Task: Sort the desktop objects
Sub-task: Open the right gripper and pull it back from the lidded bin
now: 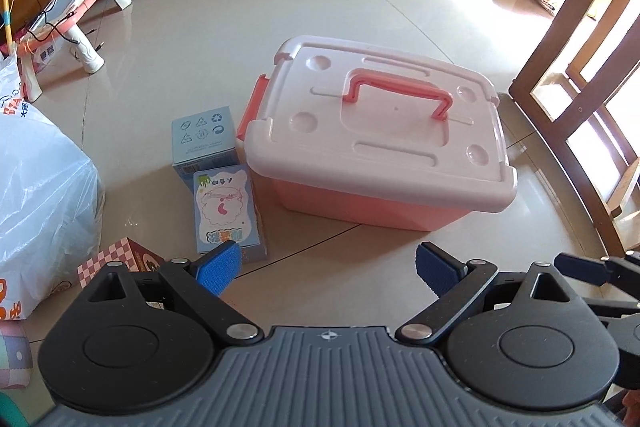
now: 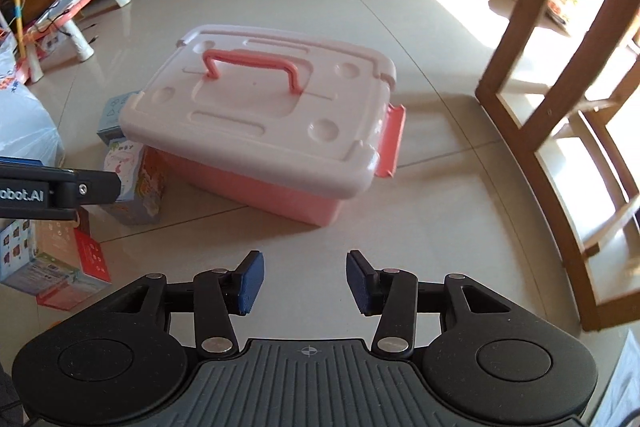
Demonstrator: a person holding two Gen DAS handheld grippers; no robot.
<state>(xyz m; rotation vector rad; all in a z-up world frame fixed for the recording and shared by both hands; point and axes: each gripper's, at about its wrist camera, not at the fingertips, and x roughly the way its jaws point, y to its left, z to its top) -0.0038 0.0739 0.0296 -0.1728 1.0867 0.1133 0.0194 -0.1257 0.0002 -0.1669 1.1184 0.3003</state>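
The lidded pink plastic storage box (image 1: 380, 131) is shut; small cardboard cartons (image 1: 224, 211) left of it remain unsorted. Nothing is gripped by the released left gripper (image 1: 326, 269) or right gripper (image 2: 306, 281).

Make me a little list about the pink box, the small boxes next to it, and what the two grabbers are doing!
pink box: on the floor, pale lid on
handle: pink, on top of the lid
side latch: pink, flipped outward
blue carton: upright, beside the box
picture carton: in front of the blue carton
checkered box: nearer, at the left
left gripper: jaws wide, nothing between them
right gripper: jaws apart, nothing between them
chair: wooden, right of the box
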